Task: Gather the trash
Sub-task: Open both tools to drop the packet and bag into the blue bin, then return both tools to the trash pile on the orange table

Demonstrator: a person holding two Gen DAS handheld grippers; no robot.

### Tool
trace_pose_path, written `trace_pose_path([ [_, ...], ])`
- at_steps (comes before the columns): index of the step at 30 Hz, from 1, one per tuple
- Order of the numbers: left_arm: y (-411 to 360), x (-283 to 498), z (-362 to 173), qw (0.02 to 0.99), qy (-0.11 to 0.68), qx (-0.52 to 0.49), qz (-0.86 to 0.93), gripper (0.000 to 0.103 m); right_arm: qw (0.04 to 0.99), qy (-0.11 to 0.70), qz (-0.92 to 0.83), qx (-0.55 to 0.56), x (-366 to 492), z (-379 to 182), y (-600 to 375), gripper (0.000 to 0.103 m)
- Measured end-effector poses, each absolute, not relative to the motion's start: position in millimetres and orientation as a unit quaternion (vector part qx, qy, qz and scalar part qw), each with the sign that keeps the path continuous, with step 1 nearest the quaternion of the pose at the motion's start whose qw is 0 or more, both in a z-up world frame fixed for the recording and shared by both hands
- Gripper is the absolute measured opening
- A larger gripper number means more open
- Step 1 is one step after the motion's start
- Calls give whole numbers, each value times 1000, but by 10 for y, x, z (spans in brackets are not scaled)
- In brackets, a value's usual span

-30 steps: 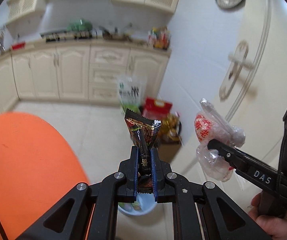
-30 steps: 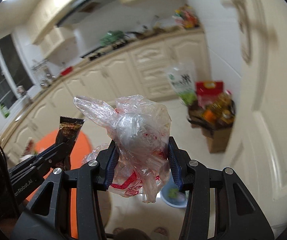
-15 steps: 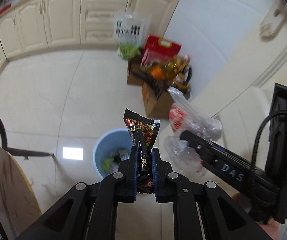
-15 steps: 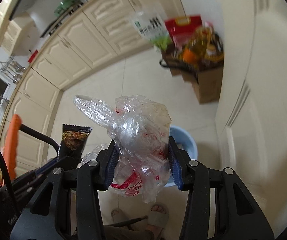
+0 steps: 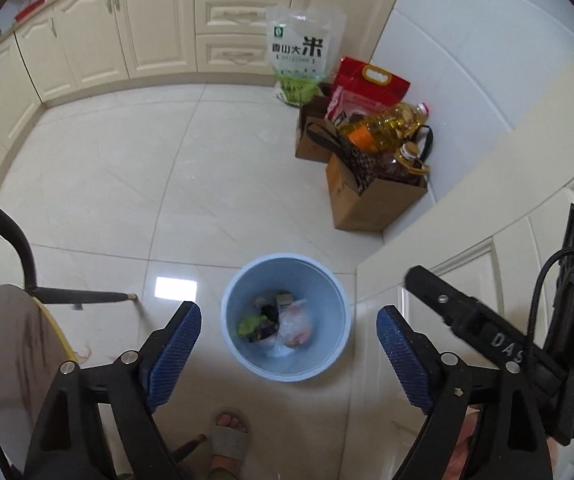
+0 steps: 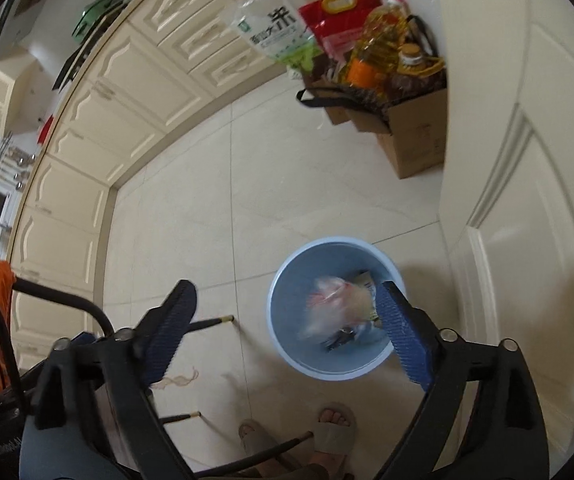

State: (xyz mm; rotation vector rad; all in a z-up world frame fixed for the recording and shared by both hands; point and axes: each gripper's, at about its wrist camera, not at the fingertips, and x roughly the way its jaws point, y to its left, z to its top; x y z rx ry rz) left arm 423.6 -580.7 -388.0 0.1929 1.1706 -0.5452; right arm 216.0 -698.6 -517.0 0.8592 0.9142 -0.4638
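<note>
A light-blue bin (image 5: 231,322) stands on the tiled floor right below both grippers. Inside it lie a clear plastic bag with red print (image 5: 295,322), dark wrappers and a green scrap. In the right wrist view the plastic bag (image 6: 327,306) shows as a blur dropping into the bin (image 6: 293,276). My left gripper (image 5: 287,312) hangs over the bin, its jaws opening wide with nothing between the blue pads. My right gripper (image 6: 287,286) is also opening and holds nothing. One of its fingers (image 5: 467,316) reaches in from the right of the left wrist view.
Cardboard boxes (image 5: 371,200) with oil bottles, a red bag and a rice bag (image 5: 301,56) stand by the wall. Cream cabinets run along the back, a cream door (image 6: 527,200) stands right. A round brown seat (image 5: 7,352) with dark metal legs is left. A sandalled foot (image 5: 227,436) is below.
Both grippers swung down over the bin and opened. The dark snack wrapper left my left gripper and the plastic bag left my right; both dropped towards the bin.
</note>
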Motion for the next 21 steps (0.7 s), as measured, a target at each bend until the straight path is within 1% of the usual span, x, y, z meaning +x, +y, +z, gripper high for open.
trace_pose_path([
  [2, -5795, 4126, -3809, 799, 536, 95, -255, 90, 785, 418, -225, 399, 2099, -5088, -6976, 102],
  [3, -5810, 4080, -3771, 803, 529, 95, -258, 92, 786, 413, -232, 396, 2063, -5026, -6971, 103],
  [4, -5789, 4026, -3721, 805, 524, 96, -261, 93, 788, 410, -236, 394, 2023, -4956, -6950, 103],
  [6, -5729, 3882, -3583, 811, 510, 95, -271, 99, 791, 403, -239, 393, 1967, -4819, -6918, 103],
  [9, -5592, 3653, -3323, 822, 484, 93, -285, 102, 801, 389, -244, 384, 1871, -4558, -6835, 103],
  [15, -5105, 3161, -2728, 849, 425, 83, -303, 102, 829, 352, -242, 362, 1705, -3927, -6547, 103],
  [21, -4291, 2720, -2237, 876, 370, 49, -305, 102, 867, 308, -227, 318, 1642, -3154, -6006, 103],
])
